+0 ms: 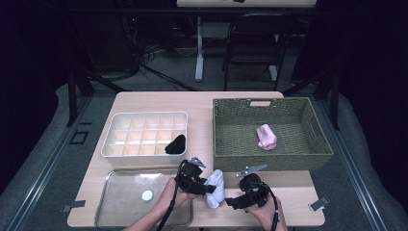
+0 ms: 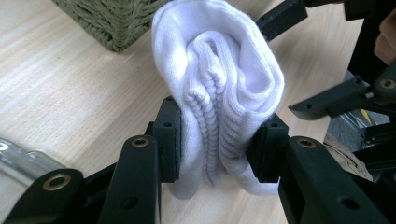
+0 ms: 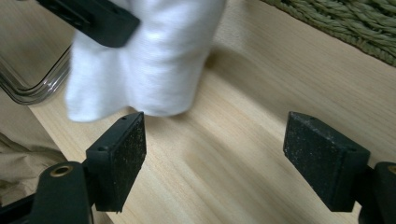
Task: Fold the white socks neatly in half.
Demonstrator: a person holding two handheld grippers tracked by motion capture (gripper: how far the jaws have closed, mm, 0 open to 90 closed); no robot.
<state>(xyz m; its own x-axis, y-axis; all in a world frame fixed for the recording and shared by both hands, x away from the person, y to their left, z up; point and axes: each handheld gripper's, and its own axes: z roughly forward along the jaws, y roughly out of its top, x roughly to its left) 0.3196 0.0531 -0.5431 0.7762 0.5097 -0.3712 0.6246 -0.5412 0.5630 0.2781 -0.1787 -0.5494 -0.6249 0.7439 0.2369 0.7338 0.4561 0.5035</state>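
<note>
Now | left tongs (image 2: 217, 140) clamped on rolled white sock (image 2: 219, 84) | right tongs (image 3: 215, 158) apart, empty, above table (image 3: 224, 186)

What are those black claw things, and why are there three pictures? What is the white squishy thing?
A person holds a grabbing tool in each hand. One picture looks down from above the table; the other two come from little cameras riding on each tool. The left gripper squeezes a rolled white sock. The right gripper is open with nothing in it. On the table sit a woven basket holding a pink sock, a white divided box with a black sock in one corner compartment, and a clear tray.
</note>
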